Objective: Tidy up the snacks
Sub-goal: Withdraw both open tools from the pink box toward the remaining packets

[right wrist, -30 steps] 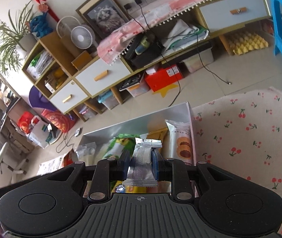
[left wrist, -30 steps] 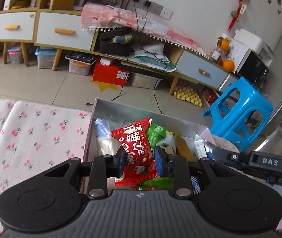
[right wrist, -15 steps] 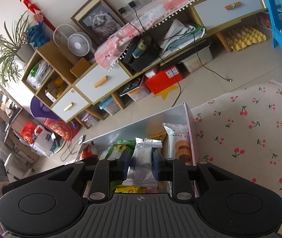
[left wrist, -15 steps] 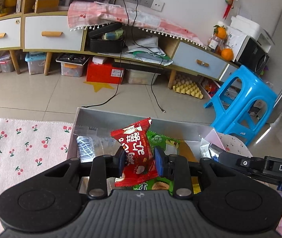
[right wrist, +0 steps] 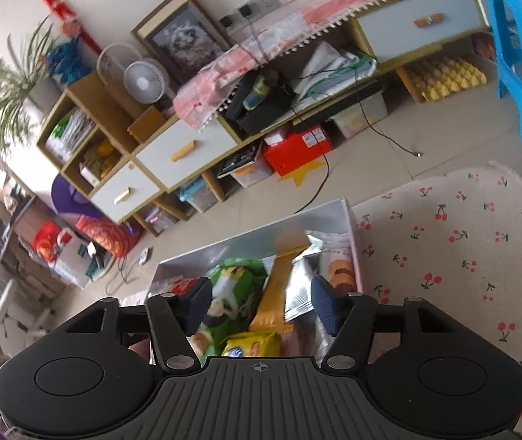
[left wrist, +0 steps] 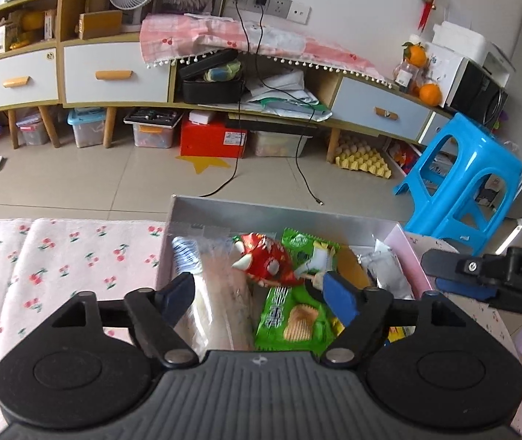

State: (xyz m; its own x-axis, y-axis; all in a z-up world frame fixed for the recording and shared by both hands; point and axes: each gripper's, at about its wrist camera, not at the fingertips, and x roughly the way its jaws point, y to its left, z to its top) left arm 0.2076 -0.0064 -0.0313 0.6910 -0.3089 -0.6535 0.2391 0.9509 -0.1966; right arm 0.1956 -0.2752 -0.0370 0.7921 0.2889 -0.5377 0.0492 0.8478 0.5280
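A grey box [left wrist: 268,211] on the cherry-print cloth holds several snack packets. In the left wrist view a red snack packet [left wrist: 266,260] lies loose in the box on a green packet [left wrist: 290,319]. My left gripper [left wrist: 259,293] hovers over the box, its jaws opening with nothing pressed between them. In the right wrist view a silver packet [right wrist: 299,286] rests among the snacks beside a yellow packet [right wrist: 272,304] and a green one [right wrist: 235,282]. My right gripper [right wrist: 261,306] is above them, jaws opening, pads clear of the packet.
The cherry-print cloth [left wrist: 59,256] spreads to the left of the box and to its right [right wrist: 462,256]. A blue plastic stool [left wrist: 462,176] stands beyond the box. A low cabinet [left wrist: 114,73] with drawers lines the far wall. The right gripper's body [left wrist: 499,275] shows at the right edge.
Both grippers have opened. The red packet dropped from the left jaws into the box, and the silver packet dropped from the right jaws among the snacks.
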